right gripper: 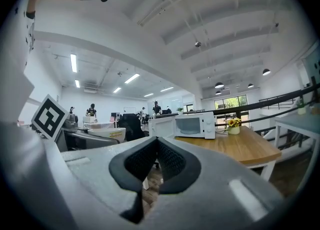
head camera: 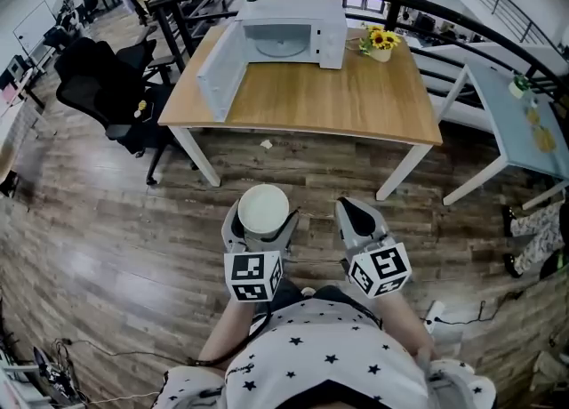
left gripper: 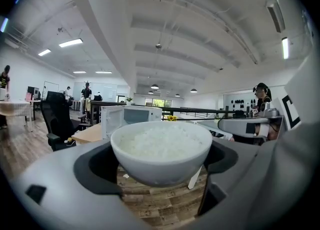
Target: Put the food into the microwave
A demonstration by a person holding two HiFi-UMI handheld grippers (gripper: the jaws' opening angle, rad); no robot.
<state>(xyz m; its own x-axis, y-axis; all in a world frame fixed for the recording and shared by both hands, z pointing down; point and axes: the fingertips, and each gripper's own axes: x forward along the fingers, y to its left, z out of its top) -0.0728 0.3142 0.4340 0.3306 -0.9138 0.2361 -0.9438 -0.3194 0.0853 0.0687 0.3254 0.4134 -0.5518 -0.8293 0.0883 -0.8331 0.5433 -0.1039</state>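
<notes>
A white bowl of rice (head camera: 264, 207) (left gripper: 161, 148) hangs above the wooden floor, gripped at its sides by my left gripper (head camera: 263, 222) (left gripper: 162, 166), whose jaws stand wide around it. My right gripper (head camera: 354, 212) (right gripper: 157, 144) floats beside it at the right, shut, with its black pads meeting and nothing between them. Ahead, the white microwave (head camera: 289, 32) (left gripper: 131, 116) (right gripper: 194, 124) stands at the far side of a wooden table (head camera: 356, 105), and its door (head camera: 218, 74) is swung open to the left. The bowl (right gripper: 107, 134) also shows at the left of the right gripper view.
A small pot of sunflowers (head camera: 380, 43) stands right of the microwave. A black office chair (head camera: 98, 87) is left of the table, a pale second table (head camera: 524, 123) to its right. White table legs (head camera: 197, 156) reach the floor between me and the tabletop.
</notes>
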